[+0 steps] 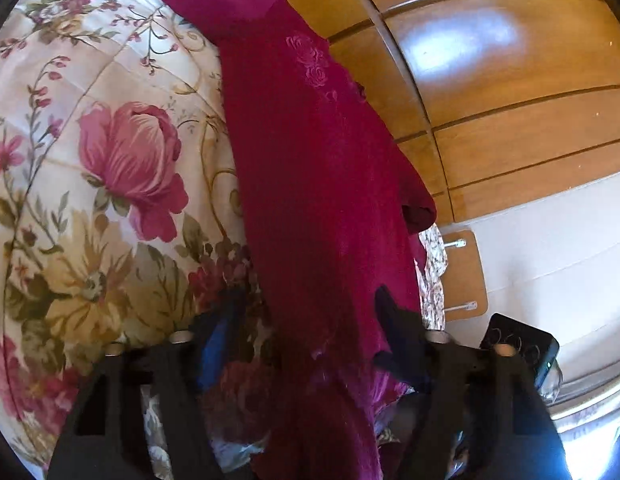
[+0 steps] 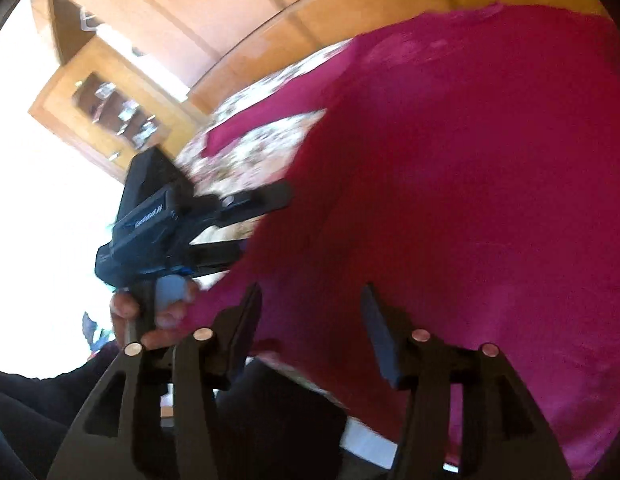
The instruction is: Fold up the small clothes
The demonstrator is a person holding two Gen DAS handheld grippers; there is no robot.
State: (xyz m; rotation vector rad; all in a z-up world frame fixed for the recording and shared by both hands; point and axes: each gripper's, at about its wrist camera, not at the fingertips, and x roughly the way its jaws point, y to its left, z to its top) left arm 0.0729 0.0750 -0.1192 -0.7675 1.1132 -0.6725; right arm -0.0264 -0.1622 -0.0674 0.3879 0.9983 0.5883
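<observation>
Evidently early: magenta garment (image 1: 310, 184) hangs unfolded through frame centre over floral bed (image 1: 90, 140), left tool (image 1: 310, 344) gaping around it, right tool (image 2: 310, 328) spread, gripping nothing.

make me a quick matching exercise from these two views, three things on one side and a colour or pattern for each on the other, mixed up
Things:
1. garment
2. bedspread
3. headboard

Descriptions:
A. floral print on cream
B. glossy brown wood
C. deep magenta with embroidered roses

Pairs: 1-C, 2-A, 3-B
</observation>
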